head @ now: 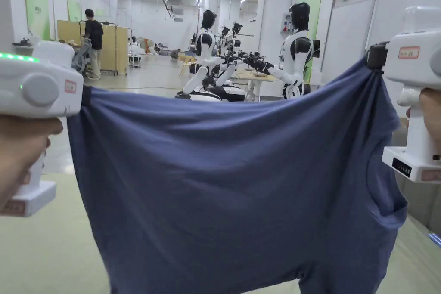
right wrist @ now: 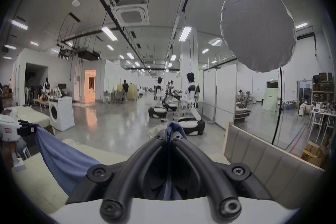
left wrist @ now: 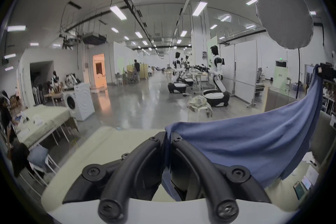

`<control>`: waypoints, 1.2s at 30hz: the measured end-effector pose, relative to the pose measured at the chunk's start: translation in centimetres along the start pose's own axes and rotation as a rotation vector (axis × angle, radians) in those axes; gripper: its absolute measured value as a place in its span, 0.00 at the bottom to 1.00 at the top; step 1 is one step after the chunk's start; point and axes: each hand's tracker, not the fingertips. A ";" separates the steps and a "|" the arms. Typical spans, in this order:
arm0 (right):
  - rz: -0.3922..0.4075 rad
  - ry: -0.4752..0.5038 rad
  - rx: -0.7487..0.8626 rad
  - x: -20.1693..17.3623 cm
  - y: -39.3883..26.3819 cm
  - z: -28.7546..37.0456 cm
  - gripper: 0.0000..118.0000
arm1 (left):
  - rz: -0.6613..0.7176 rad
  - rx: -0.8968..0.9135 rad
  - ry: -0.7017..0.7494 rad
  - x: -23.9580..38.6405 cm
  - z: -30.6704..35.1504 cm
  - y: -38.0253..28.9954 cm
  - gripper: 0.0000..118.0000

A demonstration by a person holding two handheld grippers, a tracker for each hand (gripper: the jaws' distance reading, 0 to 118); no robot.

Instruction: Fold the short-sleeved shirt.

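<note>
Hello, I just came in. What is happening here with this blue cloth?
A person holds a blue short-sleeved shirt up in the air, stretched between two handheld grippers. The left gripper and the right gripper each have their fingers closed on one end of the upper edge. The shirt hangs spread above a pale green table. No fold is made yet.

Two hand-held grippers are raised at about chest height, well apart, one at each side of the head view. The left gripper has its two black jaws pressed together on the blue shirt — the person's left hand wraps its white handle. The right gripper sits slightly higher, jaws likewise closed on the fabric, with the right hand around its grip.
</note>
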 end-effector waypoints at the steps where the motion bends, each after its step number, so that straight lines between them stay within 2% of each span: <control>1: -0.022 0.014 0.031 0.2 0.6 -0.5 0.01 | -0.009 0.029 0.012 0.0 -0.1 1.1 0.05; 6: -0.067 0.017 0.094 0.2 3.0 -3.0 0.01 | -0.005 0.095 0.044 -0.6 -1.3 5.8 0.05; 9: -0.072 0.025 0.095 -0.3 2.4 -4.4 0.01 | -0.017 0.100 0.049 -0.8 -2.2 5.8 0.05; 15: -0.108 0.017 -0.030 -1.7 -5.3 -7.2 0.01 | 0.019 0.056 0.066 -2.3 -6.7 -1.2 0.05; 16: -0.106 0.005 -0.033 -1.8 -6.4 -7.3 0.01 | 0.038 0.097 0.088 -2.3 -6.8 -2.6 0.05; 20: -0.145 0.032 -0.049 -1.2 -8.7 -5.6 0.01 | 0.041 0.025 0.053 -2.1 -5.8 -5.5 0.05; 28: -0.139 0.110 -0.115 0.6 -12.8 5.4 0.01 | 0.053 -0.064 -0.024 -0.8 3.1 -11.8 0.05; 33: -0.067 0.152 -0.321 0.6 -21.2 13.7 0.01 | -0.034 -0.184 -0.084 1.2 10.3 -19.8 0.05; 36: -0.074 0.197 -0.476 0.4 -27.4 18.3 0.01 | -0.089 -0.306 -0.091 2.2 14.3 -26.2 0.05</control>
